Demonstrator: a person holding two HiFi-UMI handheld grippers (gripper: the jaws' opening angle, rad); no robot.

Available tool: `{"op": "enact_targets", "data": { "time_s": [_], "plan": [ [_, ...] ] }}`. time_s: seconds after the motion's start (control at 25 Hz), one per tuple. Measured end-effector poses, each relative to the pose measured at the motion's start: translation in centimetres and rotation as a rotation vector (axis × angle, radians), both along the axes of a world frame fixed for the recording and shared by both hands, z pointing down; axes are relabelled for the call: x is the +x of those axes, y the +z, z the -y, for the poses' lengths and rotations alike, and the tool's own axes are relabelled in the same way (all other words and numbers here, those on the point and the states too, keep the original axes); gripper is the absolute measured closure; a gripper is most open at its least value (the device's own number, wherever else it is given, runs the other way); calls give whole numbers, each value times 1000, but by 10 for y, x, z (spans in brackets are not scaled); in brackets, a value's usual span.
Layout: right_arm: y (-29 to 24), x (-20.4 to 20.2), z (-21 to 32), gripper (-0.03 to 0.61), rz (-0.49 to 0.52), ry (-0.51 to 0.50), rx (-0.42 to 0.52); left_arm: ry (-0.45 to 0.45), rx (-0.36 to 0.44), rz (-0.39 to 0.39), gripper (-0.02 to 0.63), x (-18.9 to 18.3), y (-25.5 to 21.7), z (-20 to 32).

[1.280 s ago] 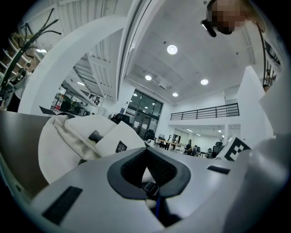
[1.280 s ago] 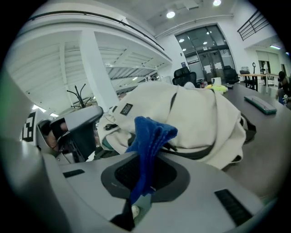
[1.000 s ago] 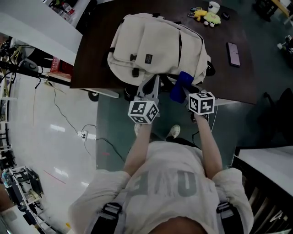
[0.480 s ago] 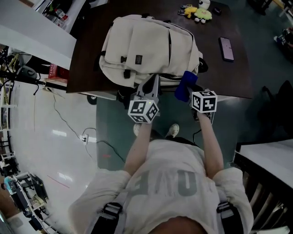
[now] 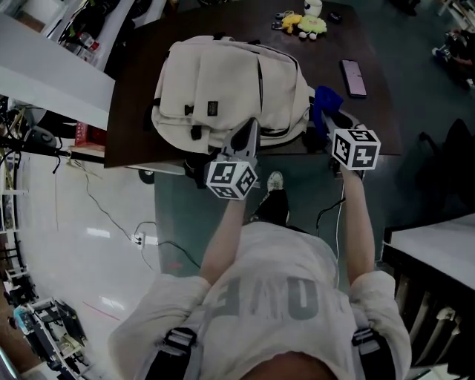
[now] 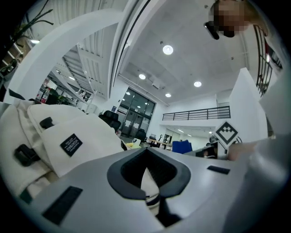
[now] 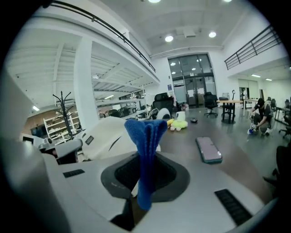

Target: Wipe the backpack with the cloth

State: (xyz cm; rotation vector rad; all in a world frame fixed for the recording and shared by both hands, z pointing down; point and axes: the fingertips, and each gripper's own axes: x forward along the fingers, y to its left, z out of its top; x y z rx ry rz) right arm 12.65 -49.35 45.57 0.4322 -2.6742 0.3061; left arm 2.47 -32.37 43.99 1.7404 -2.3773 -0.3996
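Note:
A cream backpack (image 5: 215, 82) lies flat on the dark table (image 5: 132, 89), its bottom end at the near edge. My left gripper (image 5: 248, 130) sits at that bottom end, jaws shut on a fold of the backpack's cream fabric (image 6: 146, 181); the backpack's front pocket with its label (image 6: 70, 144) fills the left of the left gripper view. My right gripper (image 5: 332, 121) is at the backpack's right side, shut on a blue cloth (image 5: 323, 102). The cloth (image 7: 146, 145) stands up from the jaws, with the backpack (image 7: 109, 132) to its left.
A phone (image 5: 352, 77) lies on the table right of the backpack, also in the right gripper view (image 7: 208, 149). Plush toys (image 5: 300, 22) sit at the far edge. The table's near edge runs just under both grippers. A white counter (image 5: 44, 67) stands left.
My right gripper has carried the blue cloth from the backpack's bottom right corner out to its right side. The left gripper has stayed at the backpack's near end.

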Motion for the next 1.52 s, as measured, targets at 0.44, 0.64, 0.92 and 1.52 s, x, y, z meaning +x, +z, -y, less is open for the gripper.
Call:
{"op": "enact_targets", "data": {
  "time_s": [0.44,0.64,0.92,1.52],
  "plan": [
    [22,-109,124,535,-175,-134,141,-20,-51,-22,611,-38,15,52],
    [66,-158,122,535,-279,-298,133,-51,-52,-40,611,-55,20,59],
    [87,-158,95,535,-261,-402,95,-45,-41,-53,611,-61,27,60],
    [81,-80,27,536,-320,-375,206,-39,-17,-70,611,-66,33,56]
  ]
}}
